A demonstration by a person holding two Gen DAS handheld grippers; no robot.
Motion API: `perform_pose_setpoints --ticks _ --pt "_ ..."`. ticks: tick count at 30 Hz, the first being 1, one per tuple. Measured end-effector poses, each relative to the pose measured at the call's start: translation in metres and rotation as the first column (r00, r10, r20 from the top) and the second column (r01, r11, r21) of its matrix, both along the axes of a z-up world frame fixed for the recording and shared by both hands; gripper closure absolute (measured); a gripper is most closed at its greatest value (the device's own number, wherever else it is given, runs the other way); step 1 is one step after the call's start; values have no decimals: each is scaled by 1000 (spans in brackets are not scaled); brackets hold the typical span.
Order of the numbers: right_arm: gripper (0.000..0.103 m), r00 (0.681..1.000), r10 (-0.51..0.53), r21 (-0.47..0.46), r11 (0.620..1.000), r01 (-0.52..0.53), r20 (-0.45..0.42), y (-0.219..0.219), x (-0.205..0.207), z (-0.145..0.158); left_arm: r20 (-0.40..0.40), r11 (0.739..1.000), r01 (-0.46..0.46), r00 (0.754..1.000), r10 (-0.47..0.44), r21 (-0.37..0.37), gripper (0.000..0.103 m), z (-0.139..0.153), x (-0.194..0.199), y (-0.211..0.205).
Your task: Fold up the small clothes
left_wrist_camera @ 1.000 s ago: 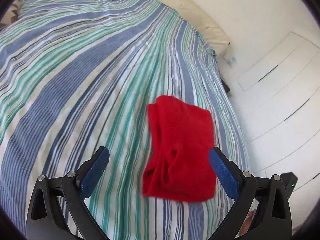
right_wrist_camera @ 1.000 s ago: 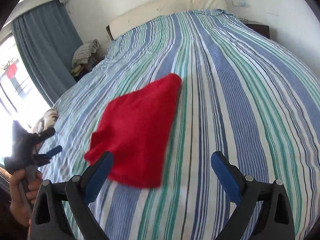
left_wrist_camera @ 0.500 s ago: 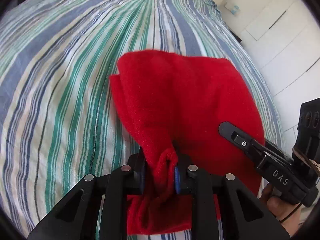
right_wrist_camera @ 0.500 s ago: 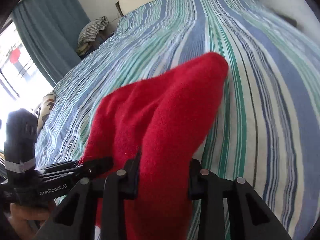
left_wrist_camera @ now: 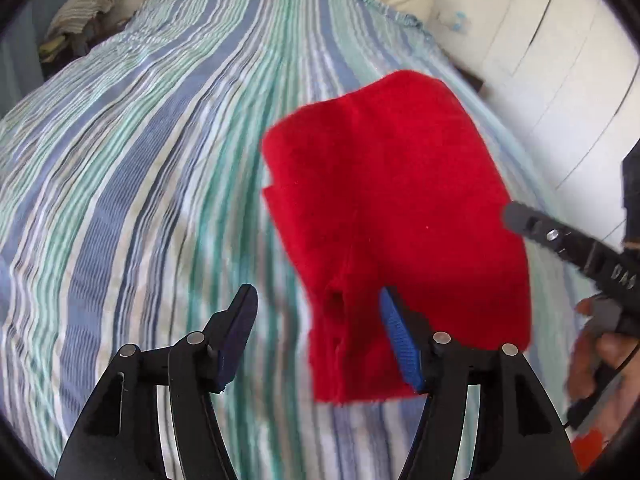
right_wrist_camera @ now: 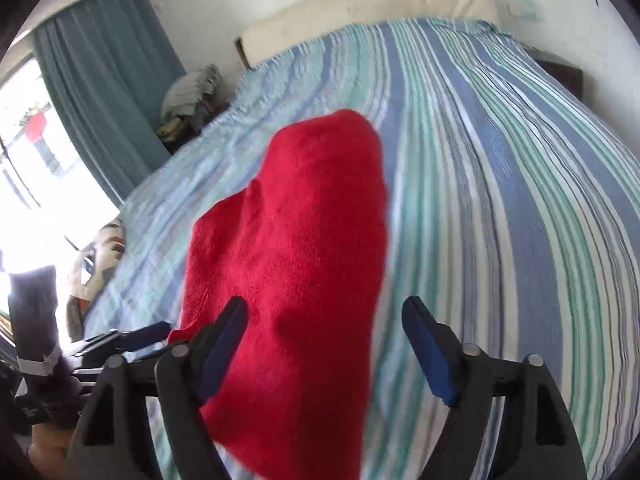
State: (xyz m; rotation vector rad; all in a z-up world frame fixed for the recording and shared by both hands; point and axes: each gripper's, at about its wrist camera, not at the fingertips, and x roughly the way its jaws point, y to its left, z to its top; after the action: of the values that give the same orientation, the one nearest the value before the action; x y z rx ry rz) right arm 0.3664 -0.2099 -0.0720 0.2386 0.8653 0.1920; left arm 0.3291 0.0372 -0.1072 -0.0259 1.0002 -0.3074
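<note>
A red fleece garment (left_wrist_camera: 392,200), folded into a rough rectangle, lies on the striped bed cover (left_wrist_camera: 140,184). My left gripper (left_wrist_camera: 320,332) is at its near edge with its jaws opening. A bunched fold sits between them against the right pad (left_wrist_camera: 400,348), while the left pad is clear of the cloth. In the right wrist view the garment (right_wrist_camera: 296,248) runs up between the opening jaws of my right gripper (right_wrist_camera: 326,344). It brushes the left pad (right_wrist_camera: 220,344), and the other pad stands apart. Each gripper shows at the edge of the other's view.
A cream headboard cushion (right_wrist_camera: 360,4) runs along the far end of the bed. A heap of clothes (right_wrist_camera: 192,92) sits by a blue curtain (right_wrist_camera: 104,80) and a bright window. White wardrobe doors (left_wrist_camera: 560,60) and a dark nightstand (right_wrist_camera: 560,72) flank the right side.
Half a second ago both grippers were shut on the garment's near edge. Now both have parted and released it, and the views have pulled back slightly.
</note>
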Motion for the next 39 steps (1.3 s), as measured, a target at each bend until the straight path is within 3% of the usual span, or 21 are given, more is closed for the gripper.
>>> perform_pose_setpoints --ticks 3,4,5,8,15,18,22,25,29,36,39 --pt "23 999 -6 -92 996 2 -37 -18 -46 -23 39 990 0 999 -6 141 32 -25 -55 7" --pt "22 999 -9 -125 992 3 -42 -22 -64 -28 61 983 -5 998 -7 182 22 -28 -76 7" --pt "21 999 -12 -153 988 4 -48 -27 -81 -30 89 976 -11 996 -9 216 12 -28 -97 5" --pt "18 998 -16 -217 976 3 -58 -31 -130 -27 165 954 -43 986 -7 297 6 -14 -147 -6" --pt "6 1000 11 -216 976 -7 19 -16 -210 34 239 942 -135 969 61 308 4 54 -204 -17" --pt "5 1000 23 -200 980 -19 16 -8 -236 52 220 948 -160 970 101 274 4 73 -219 -11" --pt "3 999 42 -208 977 -38 16 6 -265 67 96 956 -149 987 128 253 4 81 -234 -5" --pt "2 999 48 -208 977 -44 16 12 -285 76 68 968 -149 988 138 202 4 85 -250 0" --pt "2 999 54 -227 973 -51 6 16 -307 85 65 973 -166 985 157 161 4 95 -266 7" --pt "2 998 65 -240 969 -63 3 17 -330 97 158 947 -203 973 166 251 4 116 -288 -1" --pt "2 998 68 -244 968 -65 7 19 -337 103 173 945 -209 970 168 252 4 122 -293 -2"
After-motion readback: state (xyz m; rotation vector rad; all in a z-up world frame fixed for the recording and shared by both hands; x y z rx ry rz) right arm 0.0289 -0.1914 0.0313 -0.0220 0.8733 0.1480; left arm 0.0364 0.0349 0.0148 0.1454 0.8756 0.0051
